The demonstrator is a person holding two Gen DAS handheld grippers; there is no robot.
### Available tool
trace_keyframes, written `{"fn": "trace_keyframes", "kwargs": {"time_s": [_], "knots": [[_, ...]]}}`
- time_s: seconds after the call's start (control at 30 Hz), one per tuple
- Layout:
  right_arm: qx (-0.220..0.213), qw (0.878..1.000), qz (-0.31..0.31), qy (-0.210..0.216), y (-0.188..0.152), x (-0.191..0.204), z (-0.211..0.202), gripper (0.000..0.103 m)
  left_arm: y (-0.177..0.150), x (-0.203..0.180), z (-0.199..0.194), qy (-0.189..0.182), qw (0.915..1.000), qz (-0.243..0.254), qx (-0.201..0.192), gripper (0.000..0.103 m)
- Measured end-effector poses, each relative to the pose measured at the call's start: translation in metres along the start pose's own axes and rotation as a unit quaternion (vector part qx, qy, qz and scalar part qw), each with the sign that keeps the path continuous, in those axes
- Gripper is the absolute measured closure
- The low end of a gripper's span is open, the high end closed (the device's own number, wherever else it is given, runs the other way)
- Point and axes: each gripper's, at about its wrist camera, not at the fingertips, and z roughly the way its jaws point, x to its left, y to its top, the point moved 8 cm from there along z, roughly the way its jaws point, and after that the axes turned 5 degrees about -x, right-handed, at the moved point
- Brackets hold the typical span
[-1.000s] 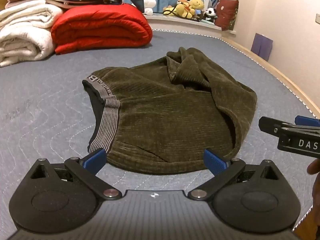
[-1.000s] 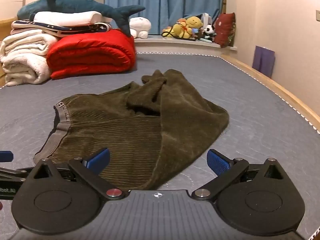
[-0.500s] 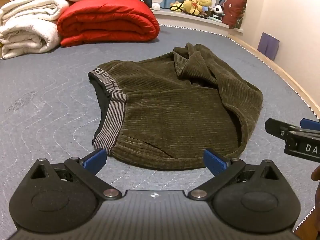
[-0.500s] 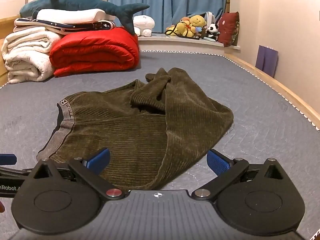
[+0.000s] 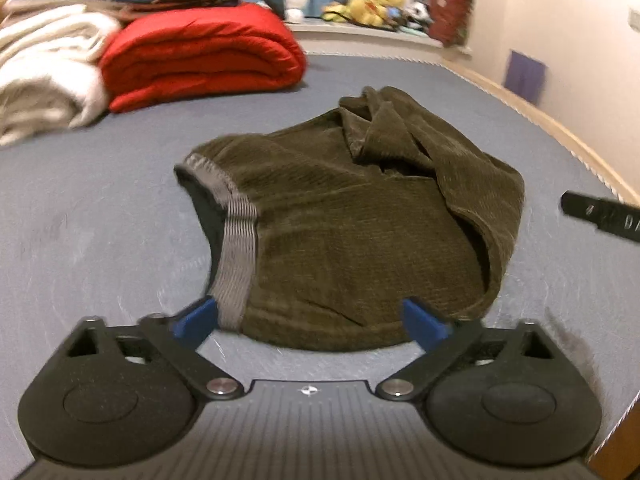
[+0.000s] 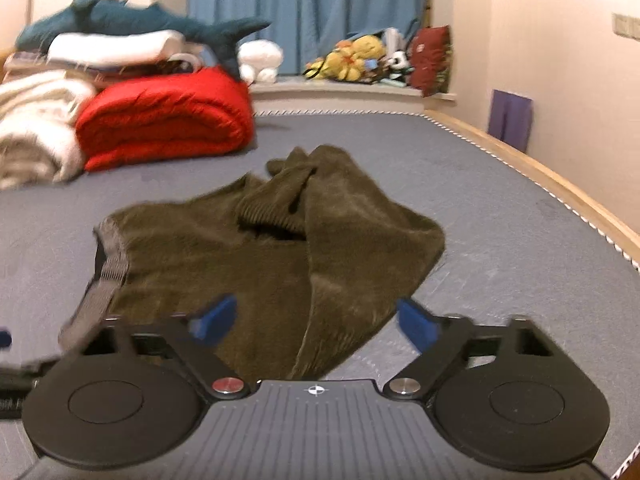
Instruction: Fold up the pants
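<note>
The olive corduroy pants [image 5: 360, 232] lie in a loosely bunched heap on the grey quilted mattress [image 5: 88, 240], straight ahead of both grippers. The left gripper [image 5: 310, 320] hovers at the heap's near edge with its blue-tipped fingers [image 5: 196, 318] spread wide and nothing between them; the grey ribbed waistband [image 5: 238, 240] runs away from its left fingertip, and the near hem sits just in front of the gap. The right gripper [image 6: 316, 320] is likewise spread apart and holds nothing, with the pants' near edge reaching down between its fingers [image 6: 416, 326], a folded leg section [image 6: 280, 204] bunched on top further ahead. In the left wrist view, part of the right gripper's black body shows at the right edge, beside the heap and apart from it. Far ahead and to the left of both grippers sit a rolled red duvet [image 6: 164, 124] and white blankets [image 6: 36, 128], stacked bedding with a plush shark [image 6: 140, 22] on top of them. Soft toys [image 6: 360, 58] line a ledge before blue curtains [image 6: 308, 12] straight beyond the pants. A wooden bed rail [image 6: 540, 172] runs along the right.
</note>
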Motion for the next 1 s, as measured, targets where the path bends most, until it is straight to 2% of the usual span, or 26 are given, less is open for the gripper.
{"fn": "trace_keyframes", "kwargs": {"time_s": [0.03,0.07,0.13,0.2,0.23,0.3,0.33,0.4,0.47,0.57,0.73,0.77,0.87,1.0], "knots": [[-0.004,1.0,0.01,-0.002,0.004,-0.004,0.0,0.043,0.011,0.005,0.001,-0.001,0.9999,0.015,-0.007,0.026],[-0.008,1.0,0.019,-0.003,0.008,-0.008,0.001,0.045,0.022,0.013,0.003,0.0,0.9995,0.027,-0.016,0.031],[-0.013,1.0,0.023,-0.005,0.015,-0.014,0.006,0.046,0.039,0.028,0.008,0.003,0.9982,0.04,-0.044,0.059],[-0.006,1.0,0.022,-0.007,0.021,-0.018,0.015,0.045,0.048,0.055,0.018,0.009,0.9969,0.026,-0.074,0.06],[0.005,1.0,0.019,-0.002,0.023,-0.018,0.022,0.045,0.045,0.067,0.027,0.01,0.9976,0.014,-0.067,0.06],[0.025,1.0,0.008,0.011,0.028,-0.014,0.036,0.045,0.033,0.083,0.054,0.005,0.9999,-0.011,-0.01,0.06],[0.032,0.999,0.001,0.016,0.03,-0.012,0.042,0.041,0.028,0.091,0.064,0.001,0.9994,-0.033,0.008,0.06],[0.039,0.999,-0.007,0.023,0.032,-0.009,0.058,0.032,0.022,0.099,0.081,-0.001,0.9986,-0.047,0.022,0.06],[0.043,0.999,-0.007,0.019,0.023,-0.01,0.073,0.029,0.018,0.104,0.097,-0.013,0.9972,-0.064,0.035,0.06],[0.09,0.995,-0.031,-0.003,-0.004,-0.009,0.104,0.03,0.015,0.115,0.12,-0.042,0.9915,-0.11,0.055,0.059],[0.134,0.99,-0.042,-0.015,-0.029,-0.007,0.141,0.029,0.004,0.127,0.151,-0.056,0.9831,-0.157,0.077,0.053],[0.143,0.989,-0.042,-0.015,-0.034,-0.007,0.145,0.029,0.002,0.129,0.157,-0.057,0.9809,-0.167,0.081,0.053],[0.169,0.984,-0.051,-0.016,-0.05,-0.005,0.16,0.029,-0.006,0.128,0.172,-0.097,0.9694,-0.204,0.095,0.051],[0.192,0.978,-0.066,-0.05,-0.066,-0.017,0.174,0.035,-0.003,0.117,0.177,-0.114,0.9741,-0.18,0.076,0.048]]}}
